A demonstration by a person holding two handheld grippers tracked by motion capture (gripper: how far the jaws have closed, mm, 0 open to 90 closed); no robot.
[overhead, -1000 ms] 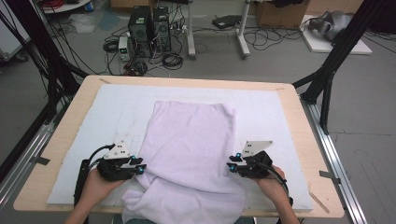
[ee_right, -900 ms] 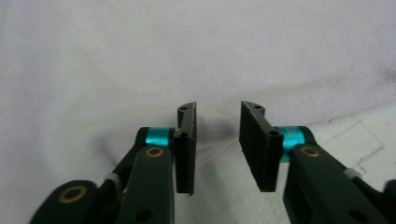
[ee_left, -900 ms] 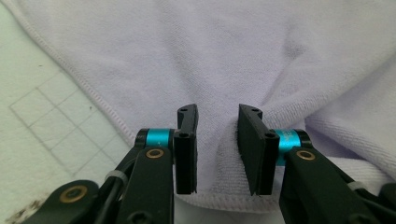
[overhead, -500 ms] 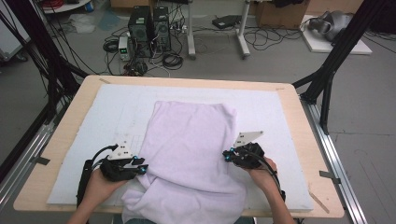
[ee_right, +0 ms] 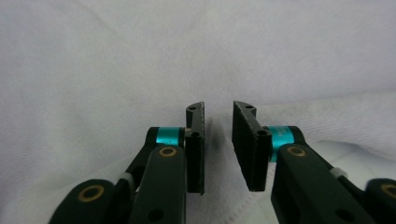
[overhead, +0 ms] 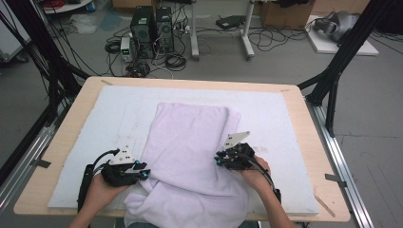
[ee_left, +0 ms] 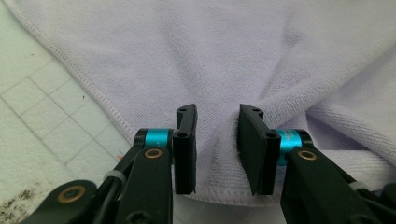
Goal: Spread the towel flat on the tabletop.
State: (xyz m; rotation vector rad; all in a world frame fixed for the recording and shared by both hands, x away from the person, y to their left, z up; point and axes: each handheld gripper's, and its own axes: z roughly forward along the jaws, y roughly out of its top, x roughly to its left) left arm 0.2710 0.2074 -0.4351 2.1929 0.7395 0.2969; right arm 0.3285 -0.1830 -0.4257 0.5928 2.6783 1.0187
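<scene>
Your left gripper (ee_left: 216,149) sits at the lavender towel's (overhead: 190,152) near-left hem, its jaws a little apart with a raised ridge of cloth bunched between them, the pads against it. Your right gripper (ee_right: 218,144) rests on the towel's right side; its jaws have just been opening, and a narrow gap shows over the cloth, nothing pinched. The towel lies rumpled along the middle of the white mat (overhead: 285,123) on the wooden table (overhead: 62,142), its near end spilling over the table's front edge.

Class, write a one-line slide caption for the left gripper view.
Left gripper with its jaws astride a bunched fold of the lilac towel near its hem.
</scene>
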